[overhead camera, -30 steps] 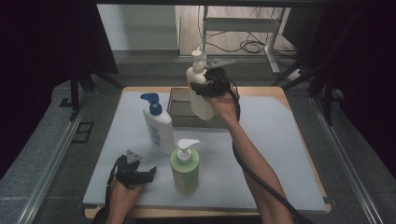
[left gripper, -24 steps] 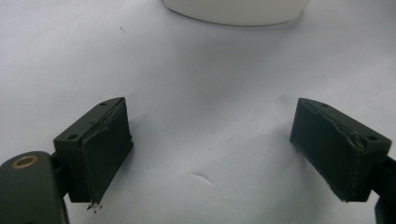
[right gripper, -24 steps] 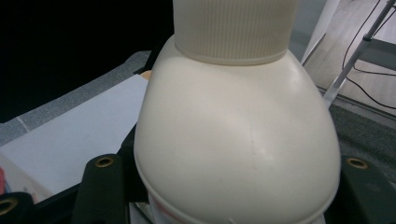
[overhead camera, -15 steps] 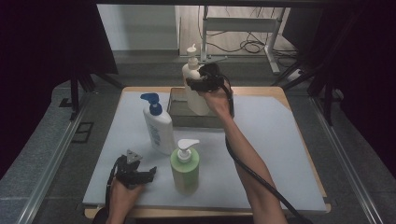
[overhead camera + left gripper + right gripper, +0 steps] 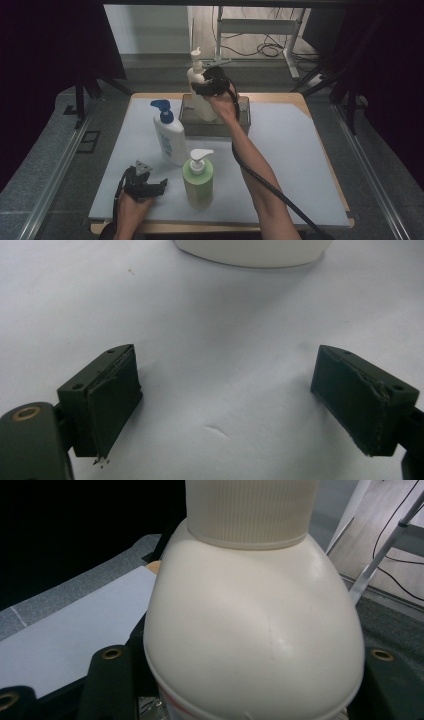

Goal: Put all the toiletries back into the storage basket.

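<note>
My right gripper (image 5: 202, 89) is shut on a cream pump bottle (image 5: 197, 85), held upright with its base down inside a clear rectangular bin (image 5: 244, 119) at the back of the mat. In the right gripper view the cream pump bottle (image 5: 255, 625) sits between the jaws, its ribbed cap at the top. A white bottle with a blue pump (image 5: 168, 135) and a green bottle with a white pump (image 5: 198, 180) stand on the mat. My left gripper (image 5: 151, 186) rests open near the front left, left of the green bottle. Its fingers (image 5: 107, 400) stand wide apart over bare mat.
A pale grey mat (image 5: 290, 150) covers the wooden table (image 5: 300, 97). A metal rail (image 5: 55, 170) runs along the left. The black cable (image 5: 265, 182) trails down my right forearm. The white base of a bottle (image 5: 252, 250) shows at the top of the left gripper view.
My right gripper has carried the cream bottle left and down, so its base now sits in the clear bin. The left gripper has stayed still.
</note>
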A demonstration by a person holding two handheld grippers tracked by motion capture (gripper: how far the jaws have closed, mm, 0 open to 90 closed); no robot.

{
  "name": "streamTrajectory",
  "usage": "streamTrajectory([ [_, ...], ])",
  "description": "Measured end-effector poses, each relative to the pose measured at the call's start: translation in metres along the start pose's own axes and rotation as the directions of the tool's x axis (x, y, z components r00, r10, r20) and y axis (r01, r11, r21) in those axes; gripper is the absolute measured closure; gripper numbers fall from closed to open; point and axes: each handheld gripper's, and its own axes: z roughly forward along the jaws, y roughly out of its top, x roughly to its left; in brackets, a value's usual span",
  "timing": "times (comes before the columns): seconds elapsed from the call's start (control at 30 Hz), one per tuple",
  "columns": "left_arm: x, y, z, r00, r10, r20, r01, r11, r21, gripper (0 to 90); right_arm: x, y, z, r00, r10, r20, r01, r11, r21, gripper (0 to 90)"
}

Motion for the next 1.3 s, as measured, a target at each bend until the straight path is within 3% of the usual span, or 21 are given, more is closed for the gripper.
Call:
streamTrajectory([
  [0.47, 0.000, 0.000, 0.000, 1.0000, 0.000, 0.000, 0.000, 1.0000, 0.001, 11.7, 0.008, -0.008, 0.016, 0.9998, -0.019, 0.003, 0.019, 1.000, 0.015, 39.0],
  [0.9, 0.000, 0.000, 0.000, 1.0000, 0.001, 0.000, -0.001, 1.0000, 0.001, 11.7, 0.009, -0.024, 0.011, 0.9995, 0.029, -0.012, -0.029, 0.999, 0.040, 38.9],
  [1.3, 0.000, 0.000, 0.000, 1.0000, 0.000, -0.001, 0.000, 1.0000, -0.001, 11.7, 0.007, -0.038, 0.005, 0.9989, 0.045, -0.012, -0.044, 0.997, 0.071, 38.9],
])
